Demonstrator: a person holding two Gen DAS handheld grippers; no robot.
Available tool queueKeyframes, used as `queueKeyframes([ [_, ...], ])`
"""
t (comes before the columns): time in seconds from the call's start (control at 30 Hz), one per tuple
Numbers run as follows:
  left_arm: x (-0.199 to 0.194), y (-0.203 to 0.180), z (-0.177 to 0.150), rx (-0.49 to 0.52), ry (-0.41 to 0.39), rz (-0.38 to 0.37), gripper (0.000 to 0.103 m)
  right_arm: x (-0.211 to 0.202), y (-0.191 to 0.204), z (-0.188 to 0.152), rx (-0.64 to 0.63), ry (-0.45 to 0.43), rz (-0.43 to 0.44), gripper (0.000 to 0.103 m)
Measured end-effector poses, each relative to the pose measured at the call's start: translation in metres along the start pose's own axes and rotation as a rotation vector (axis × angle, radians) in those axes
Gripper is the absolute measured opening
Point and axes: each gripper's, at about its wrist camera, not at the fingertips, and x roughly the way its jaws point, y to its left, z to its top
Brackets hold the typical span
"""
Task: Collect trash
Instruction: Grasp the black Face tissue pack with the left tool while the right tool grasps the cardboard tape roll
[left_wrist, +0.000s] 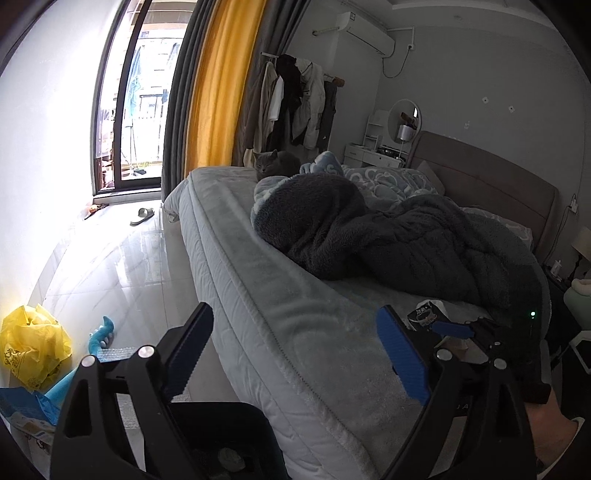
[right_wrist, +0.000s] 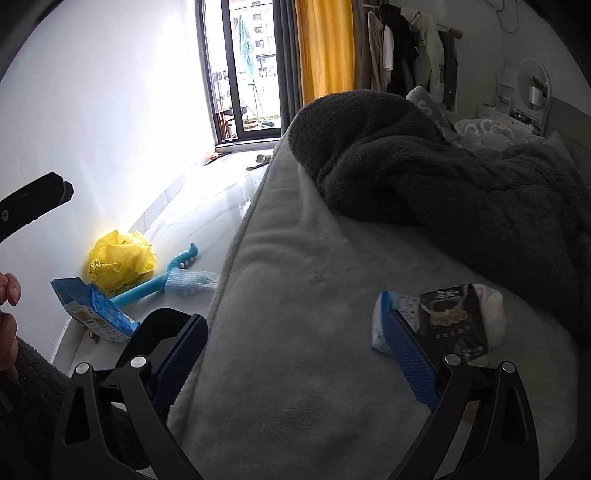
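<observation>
Ahead of the right tool (right_wrist: 291, 354) the bed (right_wrist: 295, 295) lies bare; wrappers (right_wrist: 454, 321) sit just right, and the dark blanket (right_wrist: 461, 177) blocks beyond.

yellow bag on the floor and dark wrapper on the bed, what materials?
Yellow bag: thin plastic film by the look, crumpled with sharp creases, slightly glossy. Dark wrapper: probably printed plastic or foil laminate, shiny with stiff folds; which one is unclear.
</observation>
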Motion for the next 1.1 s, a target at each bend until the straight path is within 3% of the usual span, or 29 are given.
queueKeyframes([
  [0.3,0.042,-0.035,-0.003,-0.024,0.056,-0.071,0.092,-0.018,-0.038,-0.018,-0.041,-0.032,-0.069,0.097],
  [0.53,0.070,-0.064,-0.002,-0.004,0.092,-0.113,0.092,-0.028,-0.072,-0.034,-0.010,-0.032,-0.059,0.097],
  [0.67,0.083,-0.077,-0.003,0.009,0.110,-0.124,0.092,-0.038,-0.088,-0.037,0.055,-0.018,-0.082,0.097],
  [0.73,0.086,-0.079,-0.003,-0.006,0.115,-0.123,0.092,-0.058,-0.105,-0.034,0.166,-0.049,-0.092,0.097],
  [0.87,0.087,-0.085,-0.003,-0.011,0.117,-0.122,0.092,-0.134,-0.139,-0.014,0.431,-0.215,0.041,0.097],
  [0.93,0.087,-0.088,-0.004,-0.004,0.117,-0.123,0.092,-0.183,-0.148,0.001,0.543,-0.309,0.155,0.097],
  [1.0,0.088,-0.091,-0.005,0.001,0.116,-0.122,0.092,-0.224,-0.151,0.014,0.654,-0.337,0.263,0.097],
  [1.1,0.091,-0.093,-0.006,-0.011,0.124,-0.128,0.092,-0.280,-0.137,0.033,0.643,-0.381,0.334,0.097],
])
